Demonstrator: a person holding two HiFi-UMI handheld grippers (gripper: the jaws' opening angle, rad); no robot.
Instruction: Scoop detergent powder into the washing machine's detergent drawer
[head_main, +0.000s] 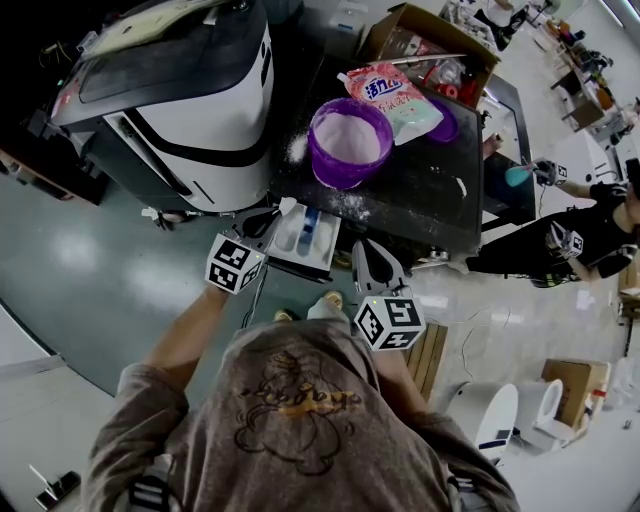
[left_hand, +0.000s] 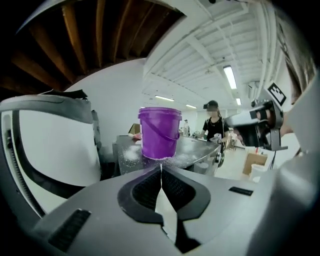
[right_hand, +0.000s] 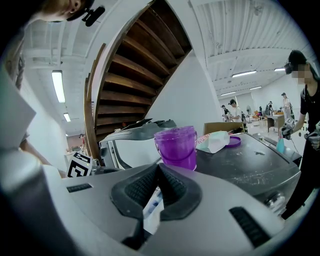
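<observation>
A purple bucket (head_main: 348, 140) (left_hand: 160, 132) (right_hand: 176, 146) of white powder stands on the dark table (head_main: 420, 190), with powder spilled around its base. Behind it lie a pink-and-white detergent bag (head_main: 395, 98) (right_hand: 215, 141) and a purple lid (head_main: 447, 127) (right_hand: 233, 141). The white detergent drawer (head_main: 305, 235) (right_hand: 151, 207), with a blue insert, sticks out between the washing machine (head_main: 170, 90) (left_hand: 45, 145) and the table. My left gripper (head_main: 270, 222) (left_hand: 161, 167) hovers at the drawer's left, shut and empty. My right gripper (head_main: 363, 248) (right_hand: 159, 167) is at its right, also shut and empty. No scoop is visible.
A cardboard box (head_main: 420, 35) sits at the table's far side. A person in black (head_main: 580, 235) stands to the right of the table with grippers in hand. A wooden slatted stand (head_main: 428, 355) is by my right leg; white objects (head_main: 500, 420) lie on the floor beyond.
</observation>
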